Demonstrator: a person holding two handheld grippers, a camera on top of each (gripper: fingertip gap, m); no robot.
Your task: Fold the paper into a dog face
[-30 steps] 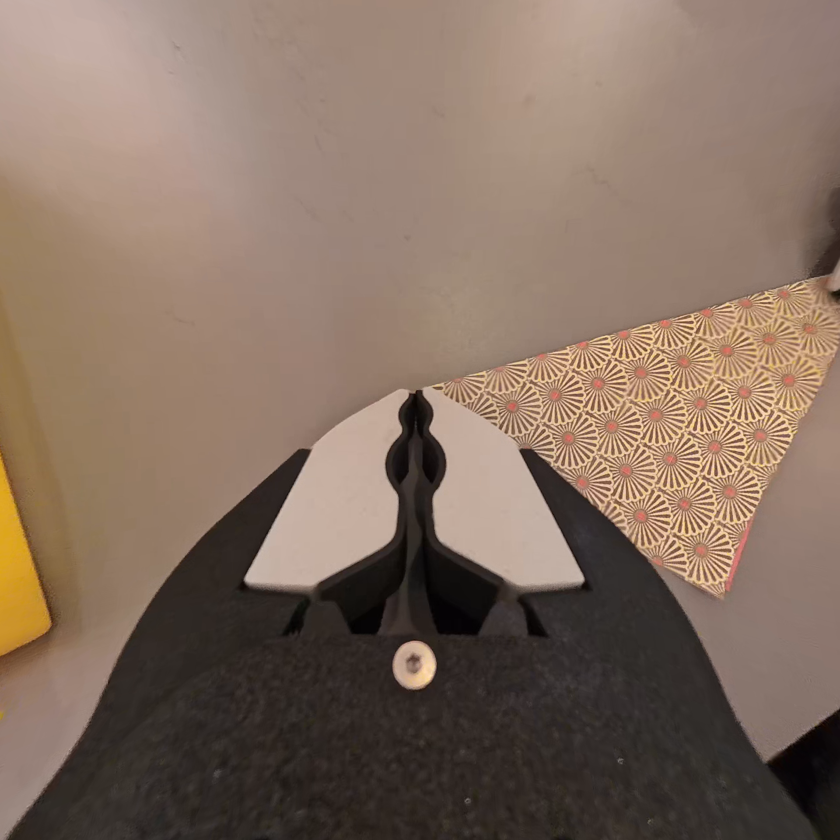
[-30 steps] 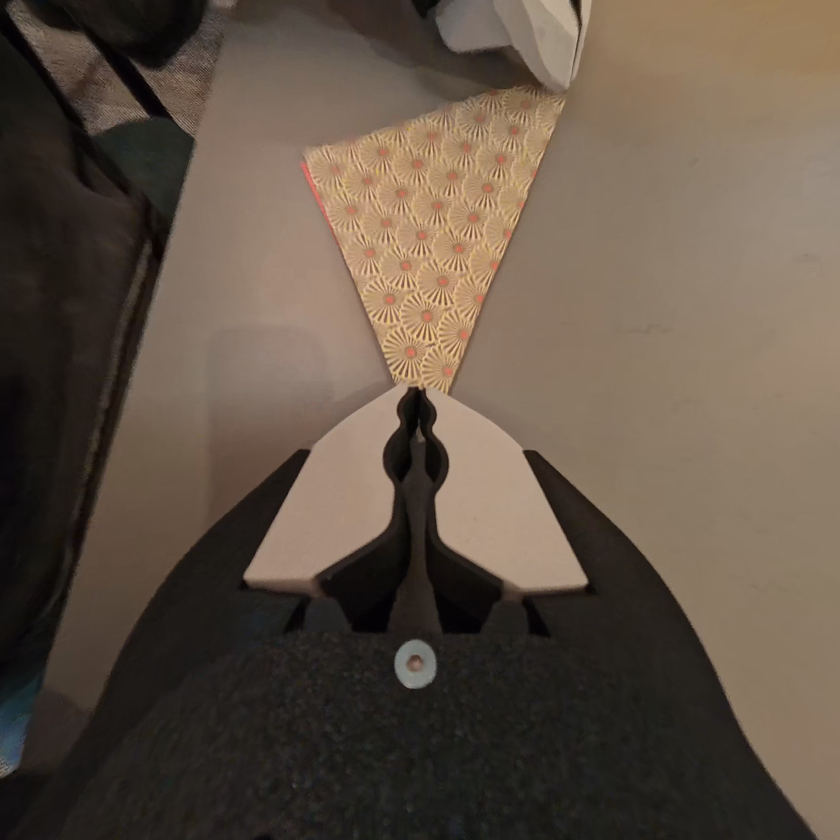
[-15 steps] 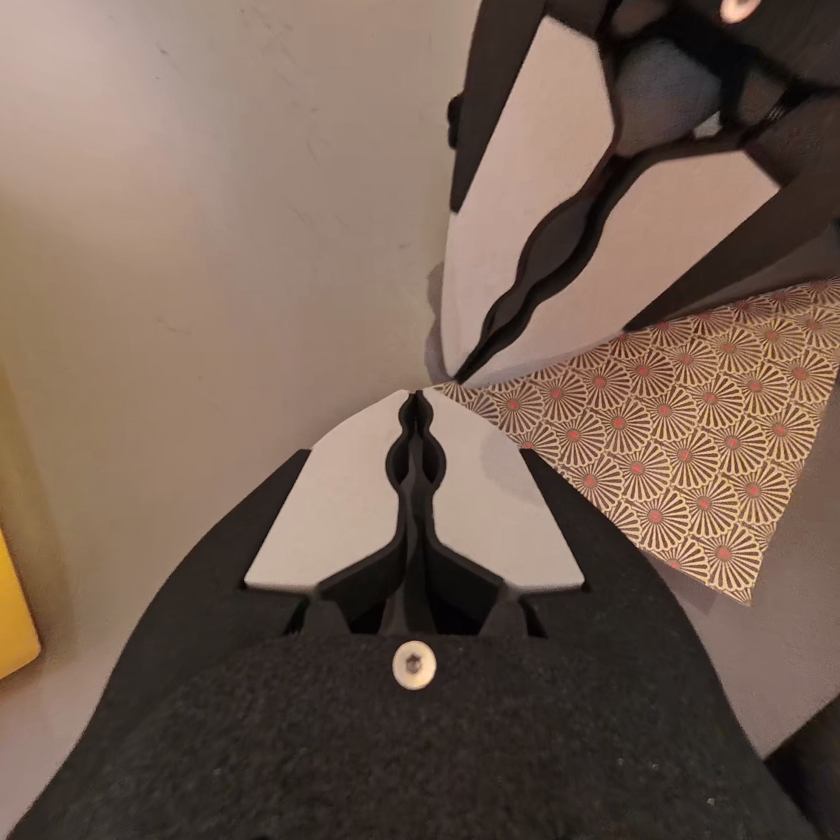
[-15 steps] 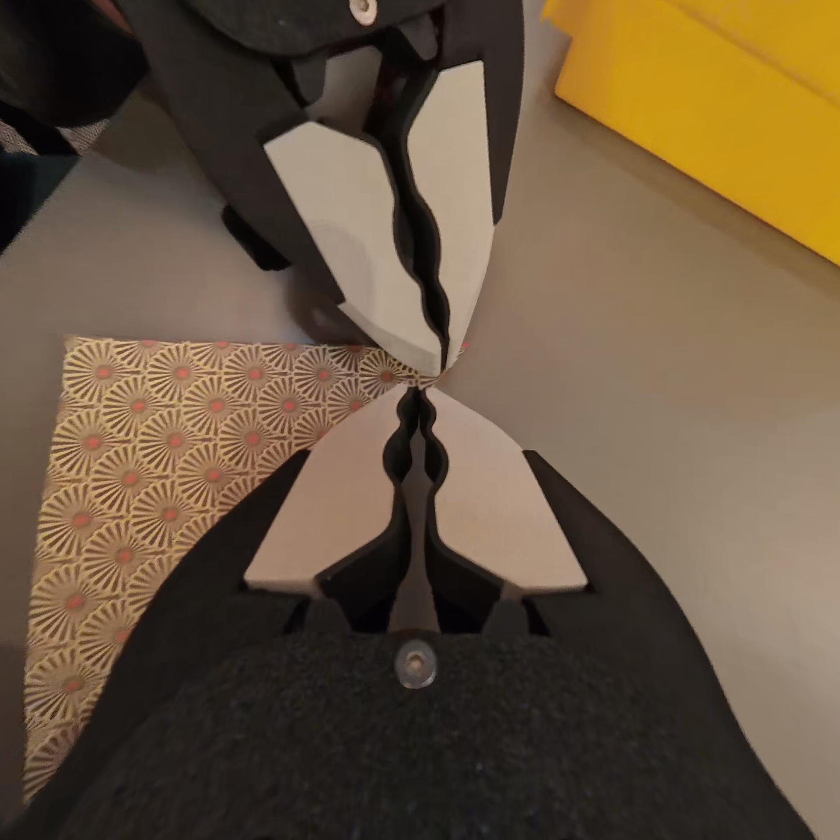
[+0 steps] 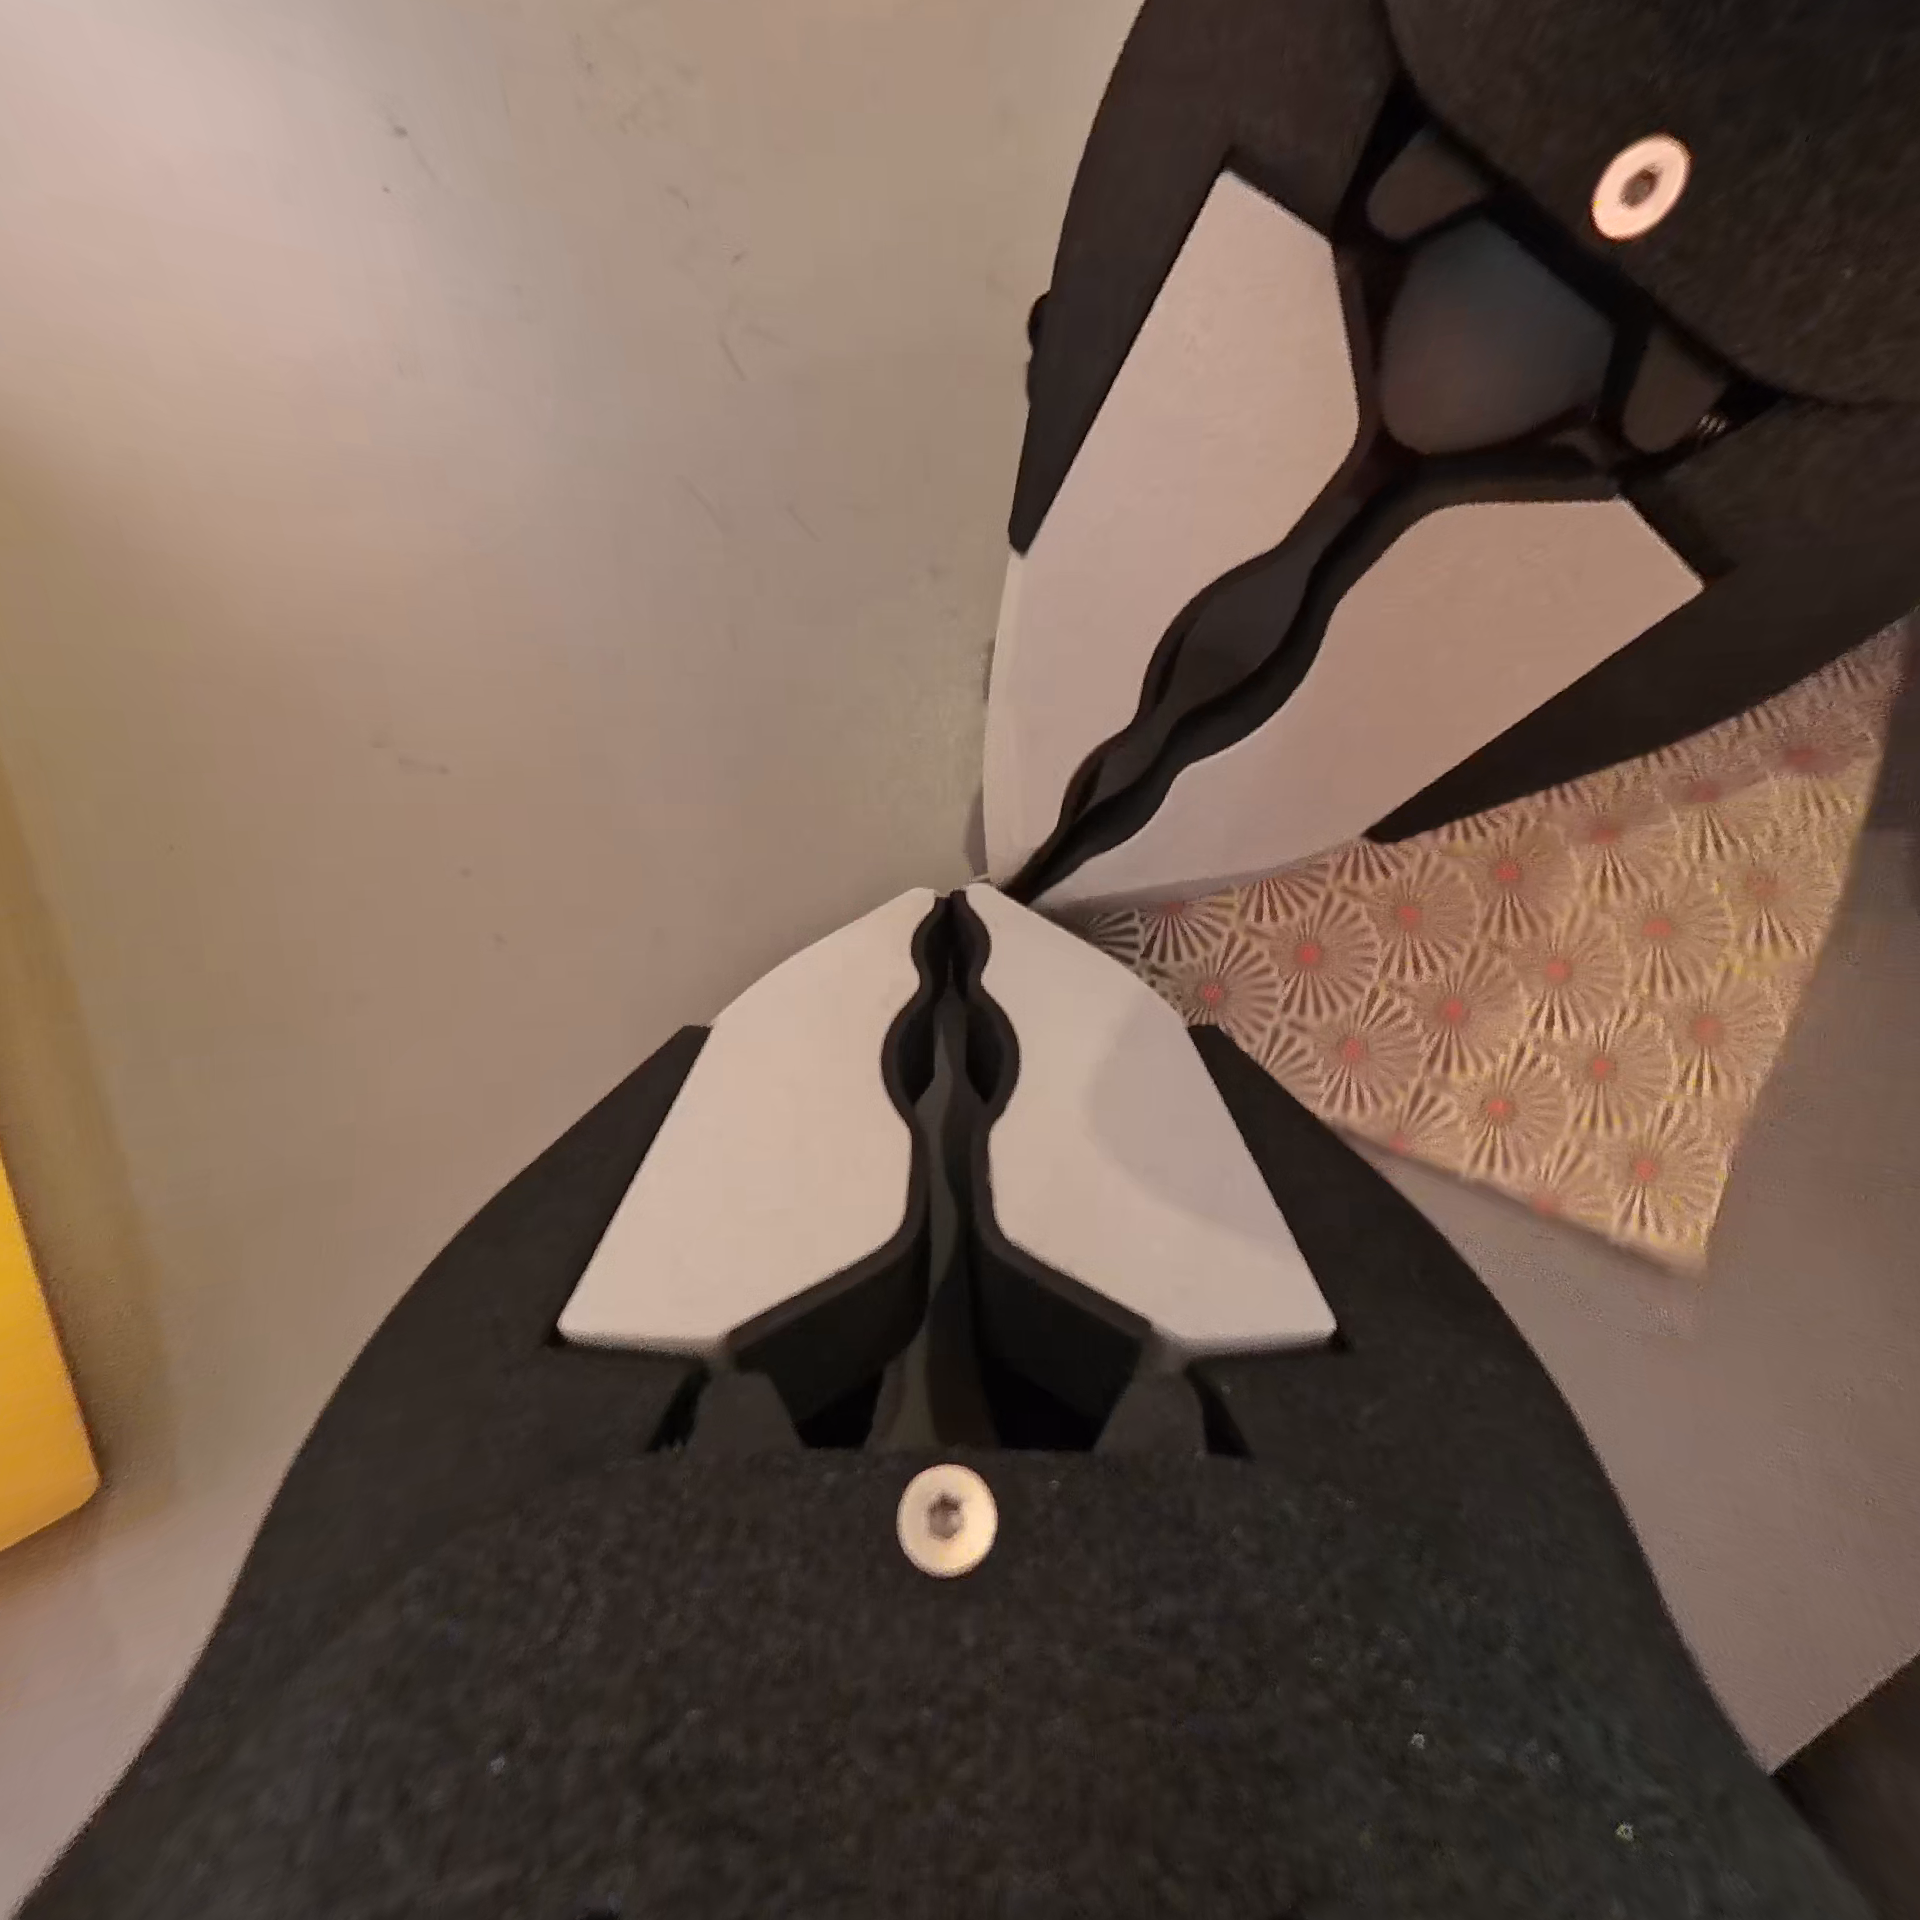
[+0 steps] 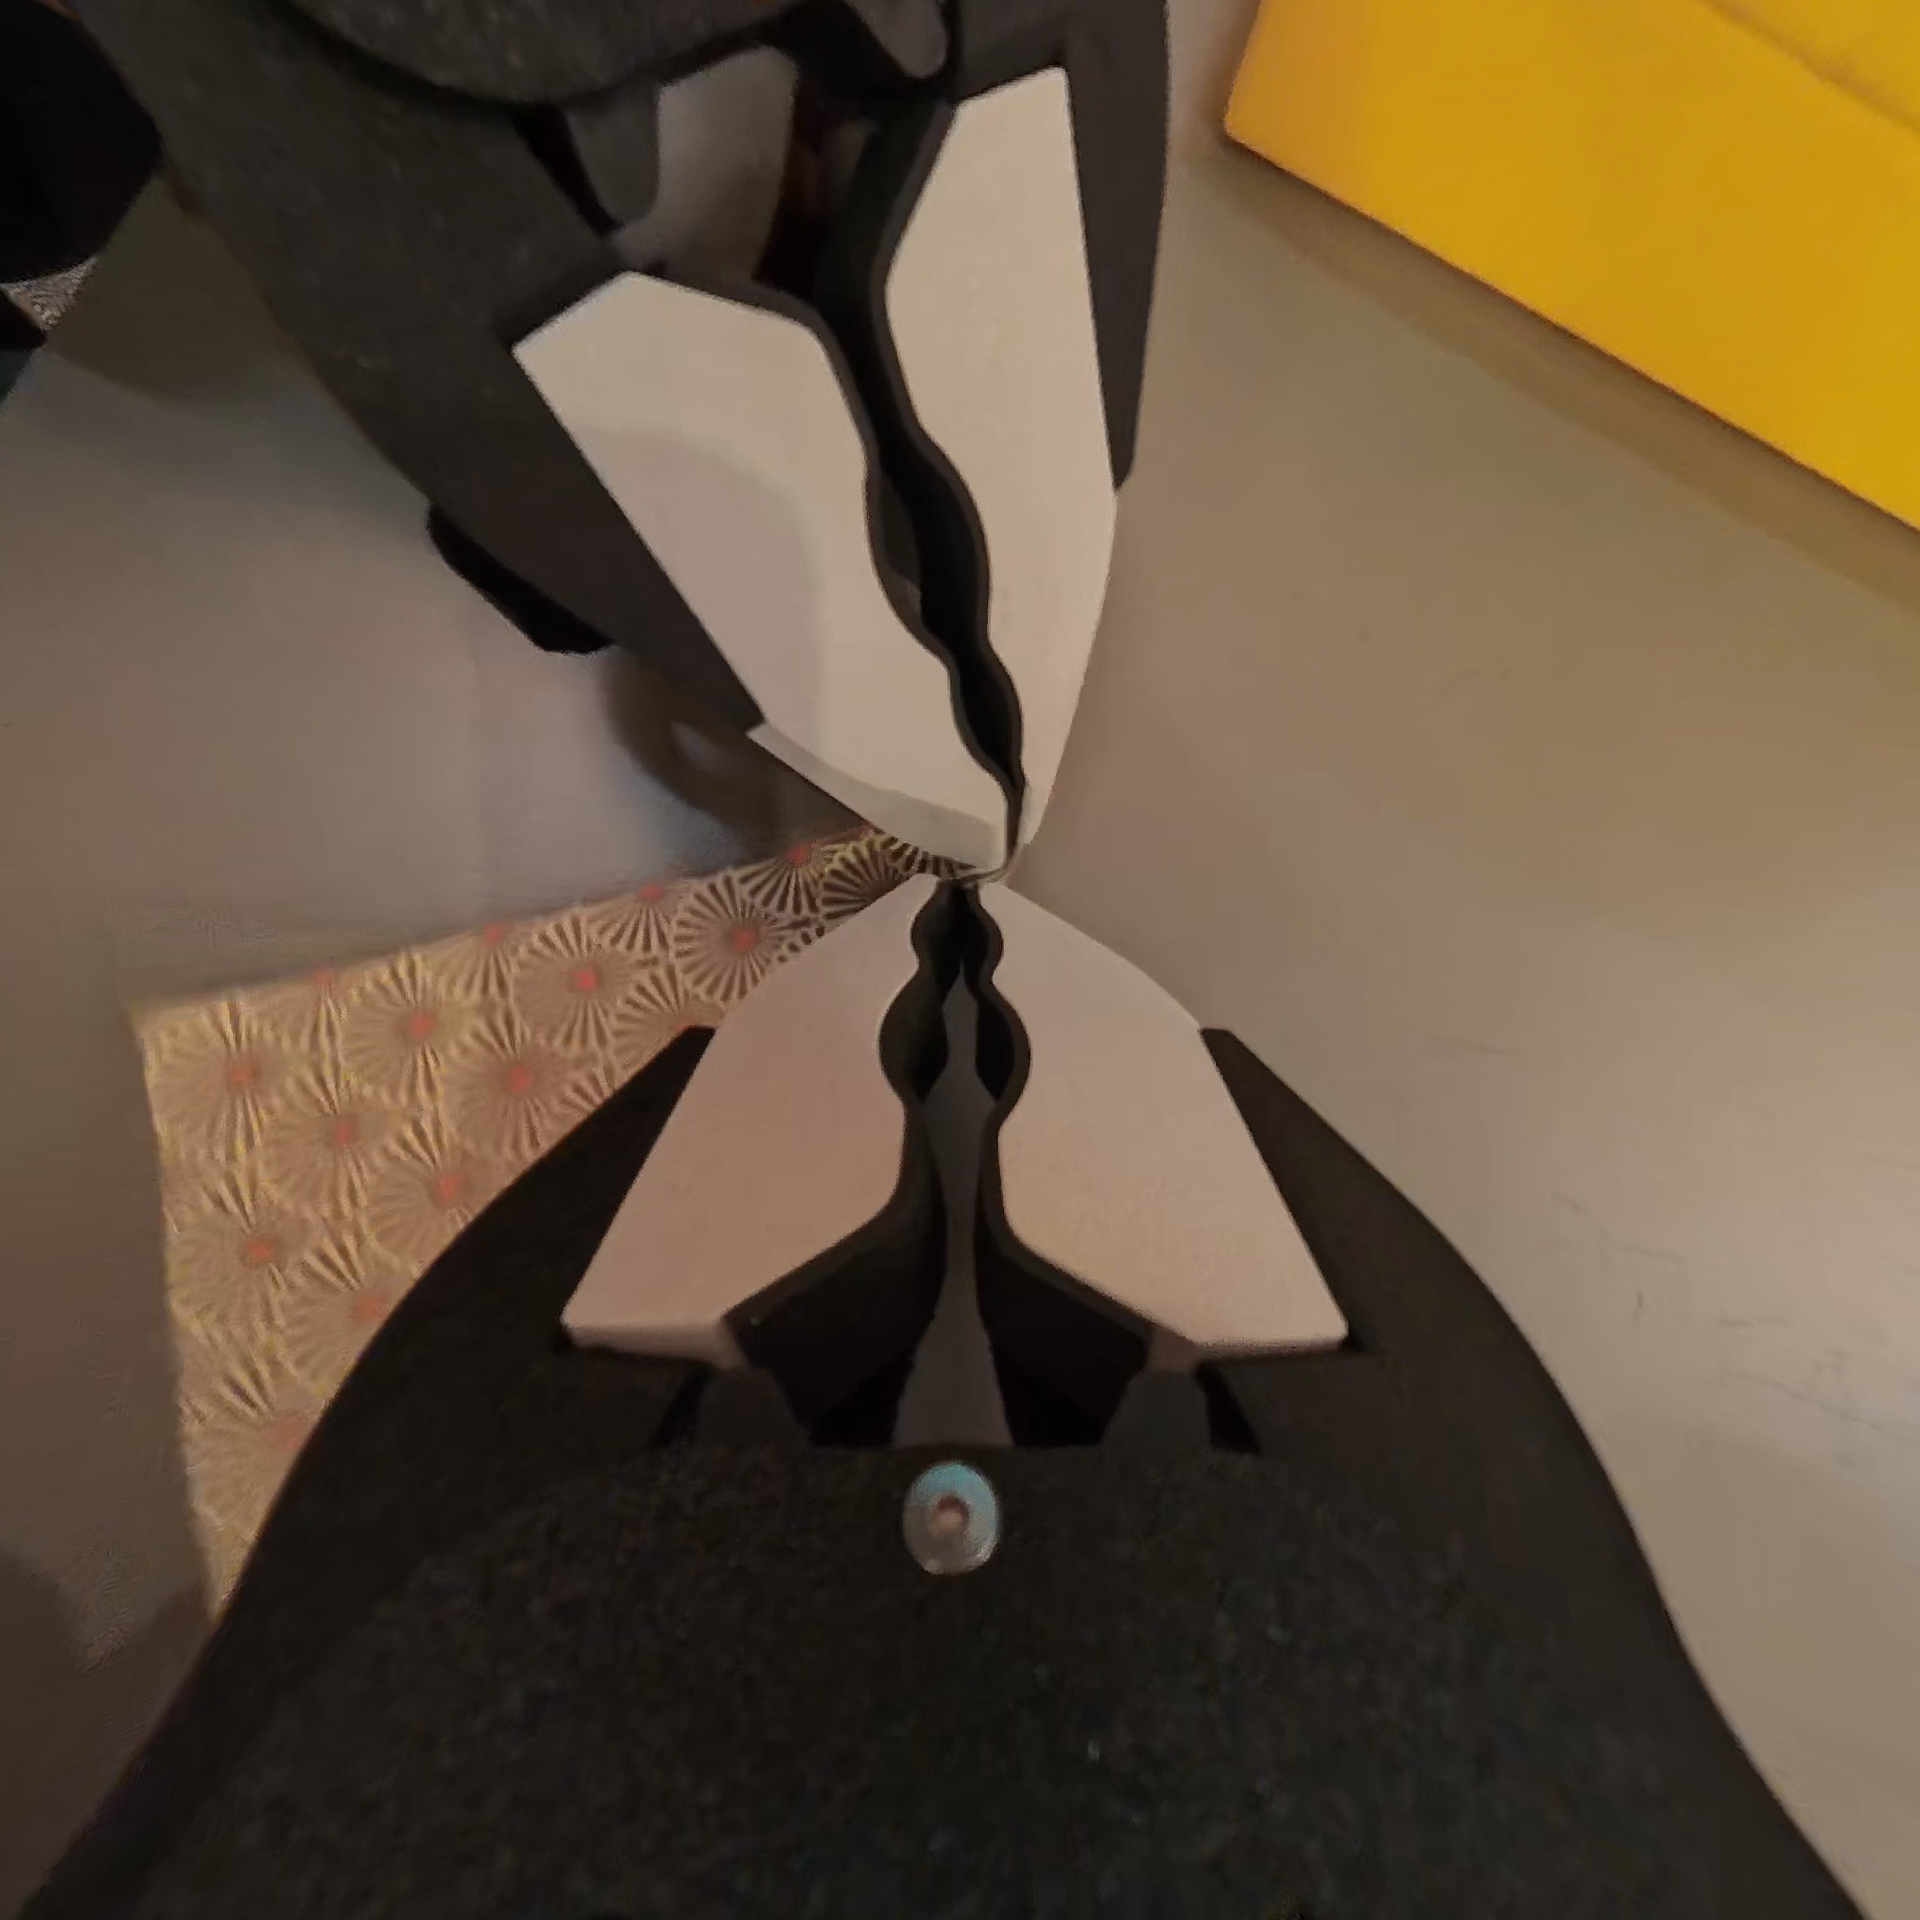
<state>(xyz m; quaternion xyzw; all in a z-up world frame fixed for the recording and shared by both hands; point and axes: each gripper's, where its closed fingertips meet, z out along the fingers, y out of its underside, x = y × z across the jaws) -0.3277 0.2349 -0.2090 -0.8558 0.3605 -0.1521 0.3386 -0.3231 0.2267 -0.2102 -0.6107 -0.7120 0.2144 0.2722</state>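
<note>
The paper [image 5: 1455, 1018] is gold with a red-dotted fan pattern and lies folded on the grey table. It also shows in the right wrist view [image 6: 416, 1091]. Its pointed corner runs up to where both grippers meet tip to tip. My left gripper [image 5: 951, 894] is shut, its tips set against that corner. My right gripper [image 6: 961, 894] is shut on the paper's corner. The right gripper [image 5: 1023, 883] reaches in from the upper right in the left wrist view. The left gripper [image 6: 1003, 862] comes down from the top in the right wrist view. The corner itself is mostly hidden by the fingertips.
A yellow box [image 6: 1610, 208] stands on the grey table [image 6: 1455, 935] beyond the grippers; its edge also shows at the left of the left wrist view [image 5: 31, 1351]. Dark fabric shows at the near table edge [image 5: 1849, 1704]. Left and right tips are no more than a few centimetres apart.
My right gripper has carried its corner of the paper across to the corner at my left gripper, folding the triangle over. The two grippers now meet tip to tip. My left gripper has stayed in place.
</note>
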